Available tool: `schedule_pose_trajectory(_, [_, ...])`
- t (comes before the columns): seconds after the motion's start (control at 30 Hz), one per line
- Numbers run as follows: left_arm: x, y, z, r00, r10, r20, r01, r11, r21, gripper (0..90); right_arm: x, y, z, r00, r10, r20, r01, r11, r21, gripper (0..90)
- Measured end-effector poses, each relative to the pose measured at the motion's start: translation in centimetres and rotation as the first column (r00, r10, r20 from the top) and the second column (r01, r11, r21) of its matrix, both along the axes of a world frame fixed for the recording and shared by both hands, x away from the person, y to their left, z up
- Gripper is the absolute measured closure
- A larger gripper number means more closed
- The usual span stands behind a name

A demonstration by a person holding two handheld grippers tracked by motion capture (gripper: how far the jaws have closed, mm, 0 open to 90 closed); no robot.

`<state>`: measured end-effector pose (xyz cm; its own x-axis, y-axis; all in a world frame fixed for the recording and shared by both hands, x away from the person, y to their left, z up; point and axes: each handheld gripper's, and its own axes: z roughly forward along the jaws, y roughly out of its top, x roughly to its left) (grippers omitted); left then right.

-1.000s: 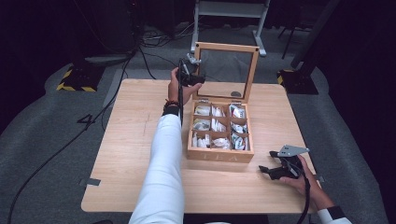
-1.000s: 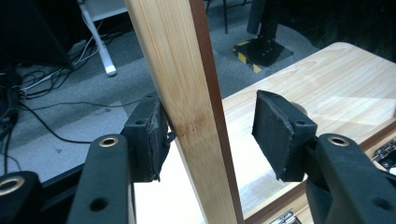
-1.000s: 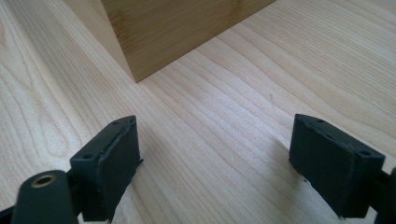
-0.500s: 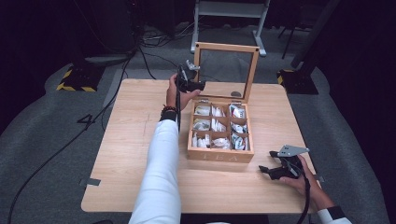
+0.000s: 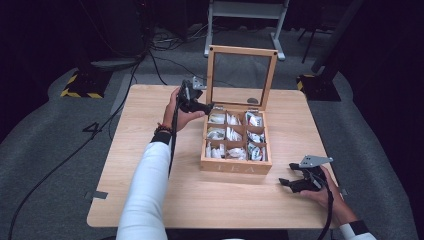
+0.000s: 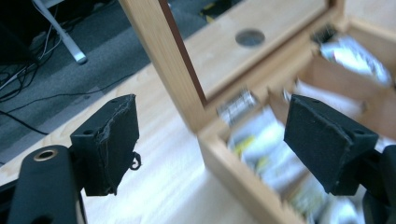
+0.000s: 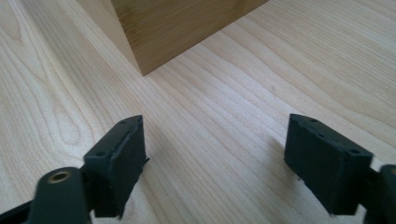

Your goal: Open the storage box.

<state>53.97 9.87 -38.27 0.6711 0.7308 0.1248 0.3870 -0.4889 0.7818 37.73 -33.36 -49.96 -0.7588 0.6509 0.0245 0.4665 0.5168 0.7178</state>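
A wooden tea box (image 5: 235, 166) stands mid-table, its glass-paned lid (image 5: 242, 50) upright at the back. White tea bags (image 5: 227, 134) fill its compartments. My left gripper (image 5: 206, 109) hovers at the box's back-left corner. Its jaws have just been opening, and in the left gripper view (image 6: 217, 135) the box corner (image 6: 233, 163) and the lid's post (image 6: 163, 56) lie beyond the gap, with neither pad touching. My right gripper (image 5: 284, 182) rests near the table's front right. Its jaws have just closed a little and stand wide over bare wood (image 7: 219, 154), the box corner (image 7: 173, 28) ahead of them.
The light wooden table (image 5: 150, 190) has bare room left of and in front of the box. A small grey disc (image 5: 253, 100) lies behind the box. Cables (image 5: 165, 60) and a metal stand (image 5: 247, 10) sit on the dark floor beyond the far edge.
My left gripper has come away from the lid's left edge, moving down and nearer to the box's back-left corner, and its jaws stand wider. The right hand has stayed put.
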Motion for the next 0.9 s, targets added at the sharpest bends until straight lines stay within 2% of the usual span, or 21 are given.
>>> schedule_pose_trajectory(0.07, [-1.5, 1.2, -0.2, 0.9999, -0.012, -0.003, 0.012, 0.9999, -0.005, 18.4, 0.0, -0.3, 0.4, 1.0000, 0.001, 0.007, -0.001, 1.000, 0.022, 24.4])
schedule_pose_trajectory(0.1, [-1.5, 1.2, -0.2, 0.9999, -0.012, -0.003, 0.012, 0.9999, -0.005, 18.4, 0.0, -0.3, 0.4, 1.0000, 0.001, 0.007, -0.001, 1.000, 0.022, 24.4])
schedule_pose_trajectory(0.13, [-1.9, 1.6, -0.3, 0.9999, -0.013, 0.000, 0.013, 0.9999, -0.008, 18.4, -0.1, -0.4, 1.0, 0.9998, 0.010, 0.016, -0.011, 0.999, 0.043, 26.0])
schedule_pose_trajectory(0.17, [-2.4, 2.1, -0.3, 0.9999, -0.013, 0.005, 0.013, 0.9999, -0.006, 18.4, -0.1, -0.4, 1.0, 0.9998, 0.010, 0.016, -0.011, 0.999, 0.043, 26.0])
schedule_pose_trajectory(0.2, [-2.9, 2.5, -0.5, 0.9999, -0.014, 0.003, 0.014, 0.9998, -0.013, 18.4, -0.1, -0.4, 1.9, 0.9991, 0.016, 0.038, -0.019, 0.998, 0.062, 29.5])
schedule_pose_trajectory(0.23, [-3.5, 3.0, -0.5, 0.9999, -0.016, 0.005, 0.016, 0.9998, -0.010, 18.4, -0.1, -0.4, 1.9, 0.9991, 0.016, 0.038, -0.019, 0.998, 0.062, 29.5])
schedule_pose_trajectory(0.3, [-4.5, 3.8, -0.8, 0.9997, -0.023, 0.008, 0.023, 0.9997, -0.003, 18.4, -0.3, -0.3, 2.8, 0.9980, 0.022, 0.060, -0.027, 0.996, 0.080, 32.5])
schedule_pose_trajectory(0.33, [-5.6, 4.5, -1.2, 0.9996, -0.027, 0.003, 0.027, 0.9996, 0.009, 18.3, -0.2, -0.1, 3.6, 0.9964, 0.031, 0.079, -0.038, 0.996, 0.078, 33.2])
schedule_pose_trajectory(0.37, [-5.6, 4.5, -1.2, 0.9996, -0.027, 0.003, 0.027, 0.9996, 0.009, 17.7, -0.2, -0.1, 3.6, 0.9964, 0.031, 0.079, -0.038, 0.996, 0.078, 33.2])
schedule_pose_trajectory(0.4, [-6.3, 4.9, -1.5, 0.9993, -0.038, 0.003, 0.038, 0.9992, 0.012, 16.9, -0.2, 0.1, 4.3, 0.9949, 0.045, 0.090, -0.052, 0.996, 0.076, 34.7])
schedule_pose_trajectory(0.43, [-6.7, 5.1, -1.7, 0.9989, -0.047, 0.003, 0.047, 0.9988, 0.012, 16.9, -0.2, 0.1, 4.3, 0.9949, 0.045, 0.090, -0.052, 0.996, 0.076, 34.7])
schedule_pose_trajectory(0.47, [-7.7, 5.6, -2.4, 0.9984, -0.056, -0.003, 0.056, 0.9979, 0.034, 16.8, -0.2, 0.3, 4.9, 0.9932, 0.060, 0.100, -0.066, 0.996, 0.056, 35.5])
schedule_pose_trajectory(0.5, [-7.7, 5.6, -2.4, 0.9984, -0.056, -0.003, 0.056, 0.9979, 0.034, 16.9, -0.2, 0.3, 4.9, 0.9932, 0.060, 0.100, -0.066, 0.996, 0.056, 35.5])
schedule_pose_trajectory(0.53, [-8.6, 6.2, -3.0, 0.9986, -0.052, -0.007, 0.052, 0.9982, 0.029, 16.9, -0.1, 0.4, 5.5, 0.9917, 0.073, 0.106, -0.081, 0.994, 0.070, 35.7])
schedule_pose_trajectory(0.57, [-8.6, 6.2, -3.0, 0.9986, -0.052, -0.007, 0.052, 0.9982, 0.029, 16.9, -0.1, 0.4, 5.5, 0.9917, 0.073, 0.106, -0.081, 0.994, 0.070, 35.7])
schedule_pose_trajectory(0.7, [-10.4, 7.3, -4.6, 0.9985, -0.046, -0.030, 0.047, 0.9982, 0.038, 17.0, 0.3, 0.6, 6.7, 0.9885, 0.078, 0.130, -0.088, 0.994, 0.072, 36.0])
schedule_pose_trajectory(0.77, [-10.7, 7.4, -4.9, 0.9983, -0.048, -0.035, 0.049, 0.9978, 0.044, 17.0, 0.4, 0.8, 6.9, 0.9879, 0.080, 0.133, -0.090, 0.993, 0.074, 36.0])
schedule_pose_trajectory(0.9, [-12.0, 7.5, -6.2, 0.9971, -0.048, -0.059, 0.053, 0.9962, 0.070, 17.1, 0.7, 1.3, 7.6, 0.9847, 0.094, 0.147, -0.104, 0.992, 0.064, 37.0])
